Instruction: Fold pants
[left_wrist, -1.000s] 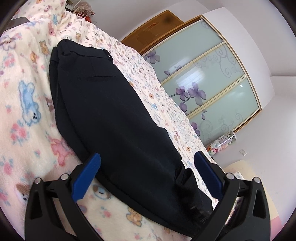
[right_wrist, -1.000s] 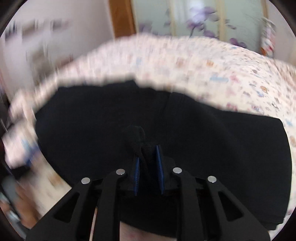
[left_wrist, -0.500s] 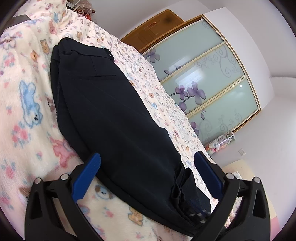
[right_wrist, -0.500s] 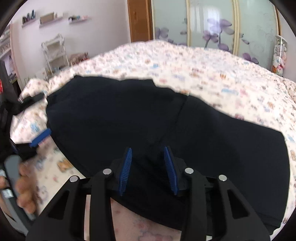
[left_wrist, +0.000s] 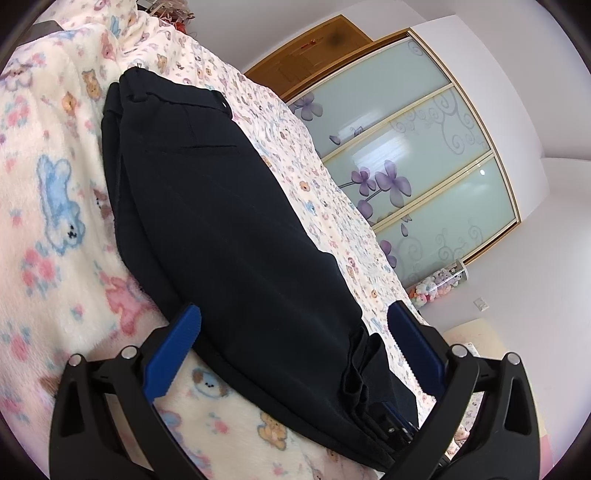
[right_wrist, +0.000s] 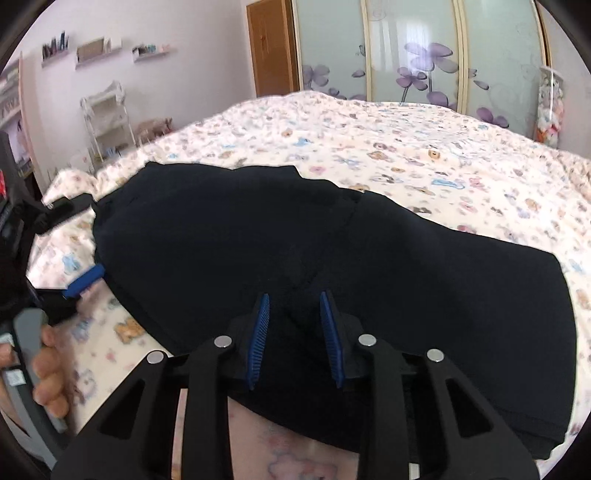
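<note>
Black pants (left_wrist: 236, 236) lie folded lengthwise on the bed, waistband and back pocket at the far end in the left wrist view. My left gripper (left_wrist: 295, 314) is open wide, its blue pads on either side of the pants' near part, holding nothing. In the right wrist view the pants (right_wrist: 406, 266) spread across the middle. My right gripper (right_wrist: 294, 299) is open, its pads over the pants' near edge with no cloth pinched. The left gripper's blue pad (right_wrist: 85, 281) shows at the pants' left end.
The bed carries a cream blanket with bear prints (left_wrist: 48, 206) and a floral sheet (right_wrist: 424, 147). Glass wardrobe doors with purple flowers (left_wrist: 417, 155) stand behind. A white rack (right_wrist: 107, 114) and wall shelves are at the left. A jar of plush toys (right_wrist: 548, 107) stands at the right.
My right gripper has opened and let go of the bunched cloth it held a second ago; the pants now lie flat. The left gripper has stayed open and shifted slightly.
</note>
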